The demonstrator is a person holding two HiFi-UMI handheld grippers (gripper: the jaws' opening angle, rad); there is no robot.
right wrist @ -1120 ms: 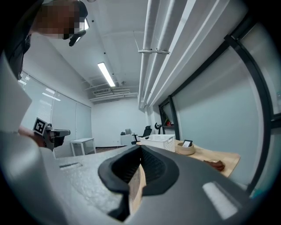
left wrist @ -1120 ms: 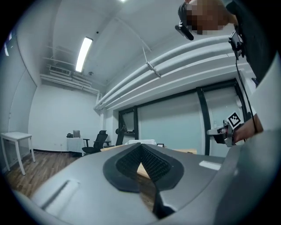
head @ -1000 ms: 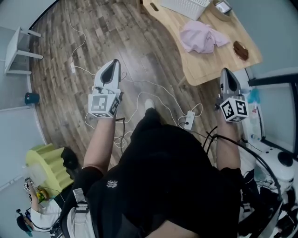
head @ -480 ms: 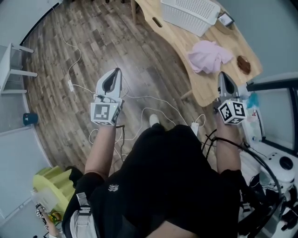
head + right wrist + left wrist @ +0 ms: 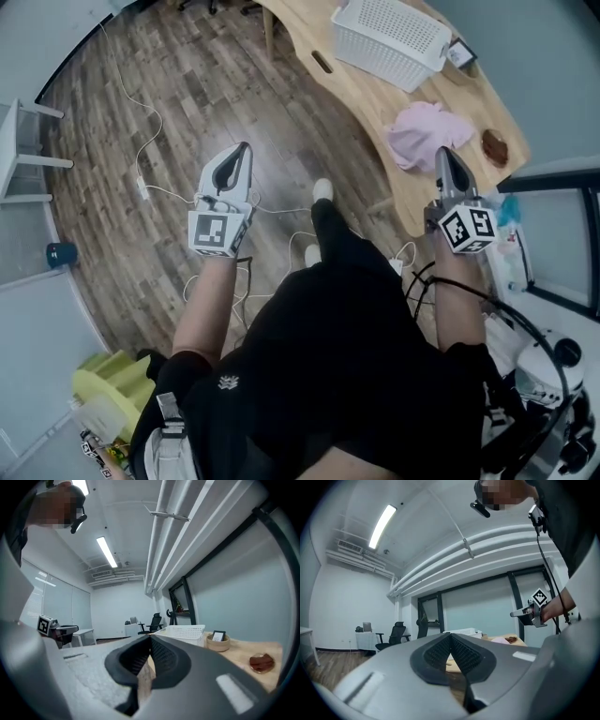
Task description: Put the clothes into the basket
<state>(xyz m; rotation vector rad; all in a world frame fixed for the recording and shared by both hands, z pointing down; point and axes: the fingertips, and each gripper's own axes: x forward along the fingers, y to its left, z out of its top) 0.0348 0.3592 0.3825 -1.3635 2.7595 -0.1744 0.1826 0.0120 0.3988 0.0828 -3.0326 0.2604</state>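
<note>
My right gripper [image 5: 150,639] is pinched fully closed on nothing, and my left gripper [image 5: 450,637] likewise, tips meeting. In the right gripper view my own jaws block the clothes. From the head view, the pink clothes [image 5: 427,131] lie crumpled just ahead of my right tips on the table [image 5: 356,89], probably one garment. The white basket [image 5: 394,37] stands beyond them.

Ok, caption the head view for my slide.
Person faces wooden table with white basket and pink garment; left gripper and right gripper shut, empty.
</note>
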